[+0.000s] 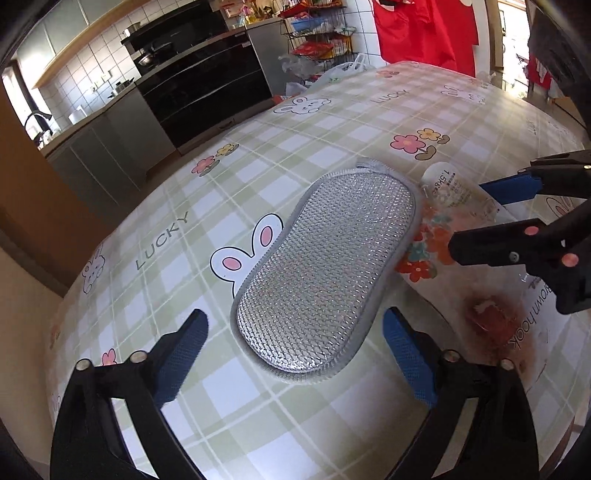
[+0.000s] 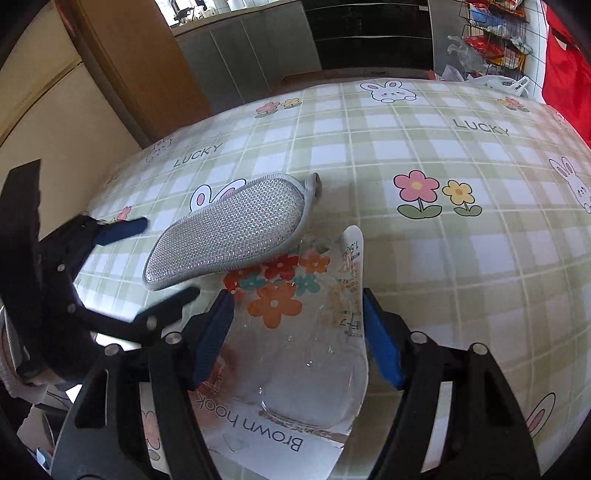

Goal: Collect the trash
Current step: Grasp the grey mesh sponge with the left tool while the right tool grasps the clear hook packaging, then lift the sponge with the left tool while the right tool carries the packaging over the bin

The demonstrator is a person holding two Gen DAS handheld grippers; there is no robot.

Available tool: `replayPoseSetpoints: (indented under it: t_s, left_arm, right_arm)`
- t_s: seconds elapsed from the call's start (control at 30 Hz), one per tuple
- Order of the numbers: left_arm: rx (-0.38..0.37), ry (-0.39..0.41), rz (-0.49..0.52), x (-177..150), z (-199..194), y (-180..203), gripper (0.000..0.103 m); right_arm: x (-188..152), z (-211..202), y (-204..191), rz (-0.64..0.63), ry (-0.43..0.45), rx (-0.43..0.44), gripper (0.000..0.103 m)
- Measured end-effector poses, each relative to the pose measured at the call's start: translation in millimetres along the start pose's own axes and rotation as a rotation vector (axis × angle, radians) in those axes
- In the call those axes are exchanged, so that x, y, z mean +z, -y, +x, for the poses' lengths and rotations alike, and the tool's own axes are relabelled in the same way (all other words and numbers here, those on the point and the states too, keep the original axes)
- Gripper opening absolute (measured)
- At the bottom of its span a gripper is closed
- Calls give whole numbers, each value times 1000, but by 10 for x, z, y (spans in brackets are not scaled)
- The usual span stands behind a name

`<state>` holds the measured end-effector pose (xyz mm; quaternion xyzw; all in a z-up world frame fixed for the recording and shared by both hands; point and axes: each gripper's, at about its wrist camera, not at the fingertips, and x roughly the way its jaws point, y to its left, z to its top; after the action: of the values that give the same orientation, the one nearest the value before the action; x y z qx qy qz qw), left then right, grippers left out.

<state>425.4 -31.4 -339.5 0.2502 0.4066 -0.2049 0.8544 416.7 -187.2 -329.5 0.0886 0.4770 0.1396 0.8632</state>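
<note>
A silver mesh scrubbing pad (image 1: 325,266) (image 2: 232,229) lies flat on the checked tablecloth (image 1: 332,122). My left gripper (image 1: 295,315) (image 2: 162,258) straddles the pad's near end, open, and its blue pads (image 1: 184,354) stand clear of the pad's sides. To the right lies a clear plastic package (image 2: 295,350) (image 1: 443,192) with printed flowers and the words "Brown hook"; one end is tucked under the pad's edge. My right gripper (image 2: 297,295) (image 1: 476,218) is shut on this package, with a blue pad (image 2: 214,332) pressing on each side.
The table's far edge (image 2: 369,79) faces grey kitchen cabinets (image 2: 240,48) and a black oven (image 1: 207,85). A wire rack (image 1: 321,33) with plastic bags and a red cloth (image 1: 424,29) stand beyond the table. A wooden door (image 2: 129,55) is at the left.
</note>
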Motion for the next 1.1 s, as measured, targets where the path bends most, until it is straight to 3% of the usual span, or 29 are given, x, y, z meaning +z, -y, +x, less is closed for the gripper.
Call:
replayPoseSetpoints:
  t_s: [0.03, 0.1, 0.17, 0.27, 0.47, 0.7, 1.1]
  left_arm:
    - [-26, -22, -14, 16, 47, -24, 64]
    - [-30, -16, -39, 22, 49, -67, 58]
    - [-37, 9, -55, 24, -1, -90, 45]
    - [-49, 35, -114, 24, -114, -179, 33]
    - [-81, 97, -302, -51, -459, -440, 19]
    - [-109, 172, -490, -272, -971, -577, 16]
    - [-109, 270, -630, -620, -1996, -479, 16]
  right_arm:
    - [-7, -3, 3, 2, 1, 1, 69]
    - [-11, -15, 21, 9, 3, 3, 69]
    - [-16, -48, 36, 8, 11, 2, 69]
    - [-15, -124, 43, 4, 28, -4, 69]
    - [-24, -355, -9, -16, 77, -12, 69]
    - [-67, -712, -135, -41, 133, -10, 69]
    - [-370, -1478, -411, -132, 221, -10, 69]
